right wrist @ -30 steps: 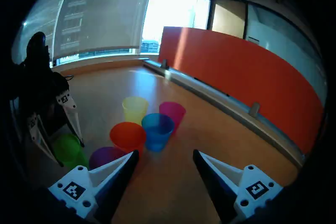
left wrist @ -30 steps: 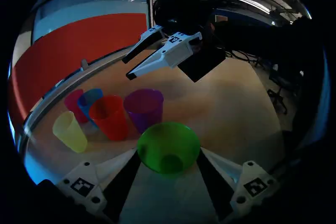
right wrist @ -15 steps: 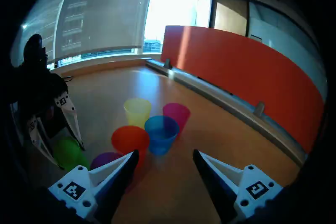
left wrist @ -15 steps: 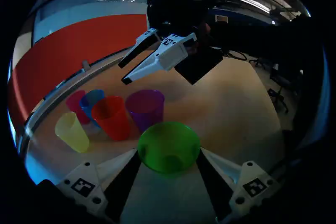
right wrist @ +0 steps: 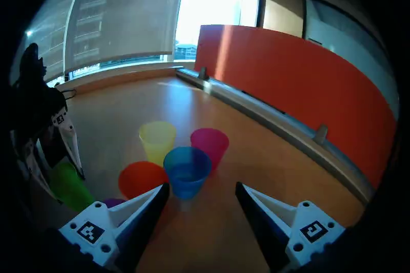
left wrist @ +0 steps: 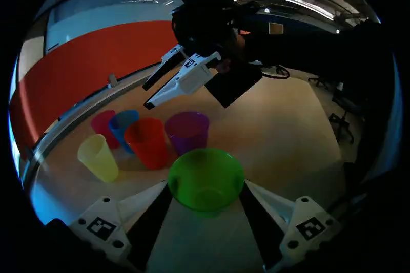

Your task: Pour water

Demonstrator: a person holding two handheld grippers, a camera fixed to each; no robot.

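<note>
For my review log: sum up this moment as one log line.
left gripper: shut on green cup | right gripper: open, empty | ahead of right gripper: blue cup

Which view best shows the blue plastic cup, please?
The right gripper view: the blue plastic cup stands whole and unobstructed, near centre. In the left gripper view the orange plastic cup hides part of it.

green cup [left wrist: 206,175], clamped in L hand-held gripper [left wrist: 205,185]
</note>
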